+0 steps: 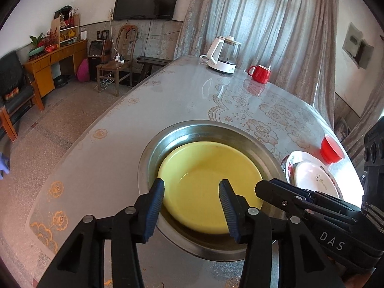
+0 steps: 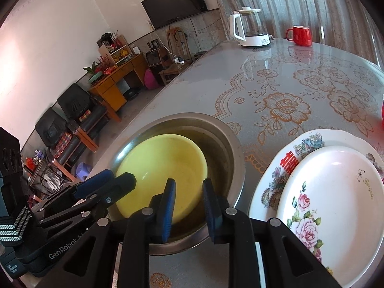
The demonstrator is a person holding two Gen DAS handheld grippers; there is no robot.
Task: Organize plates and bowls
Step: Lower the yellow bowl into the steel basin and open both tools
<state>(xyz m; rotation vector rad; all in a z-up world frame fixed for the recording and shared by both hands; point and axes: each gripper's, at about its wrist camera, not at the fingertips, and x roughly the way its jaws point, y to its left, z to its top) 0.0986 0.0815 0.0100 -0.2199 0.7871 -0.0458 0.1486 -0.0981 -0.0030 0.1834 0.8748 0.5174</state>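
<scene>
1. Left wrist view: my left hand-held gripper (image 1: 192, 206) stands apart, gripping nothing, over the near edge of the yellow bowl (image 1: 208, 187), which sits nested inside the steel bowl (image 1: 168, 139) on the desk (image 1: 115, 144); I judge nesting saves room.
2. Right wrist view: my right hand-held gripper (image 2: 188, 206) is slightly apart, empty, over the steel bowl's near rim; the small plate (image 2: 336, 192) lies stacked on the flowered plate (image 2: 309, 144) just beside.

left tool (image 1: 192, 206): black plastic linkage arms | ribbed blue pads (image 1: 153, 211) | round silver pivot pins | white "GenRobot" lettering on its side | black-and-white striped strap at the rear || right tool (image 2: 188, 210): same black arms, blue ribbed pads (image 2: 168, 211), silver pins, one screw | white "DAS" lettering | striped strap
</scene>
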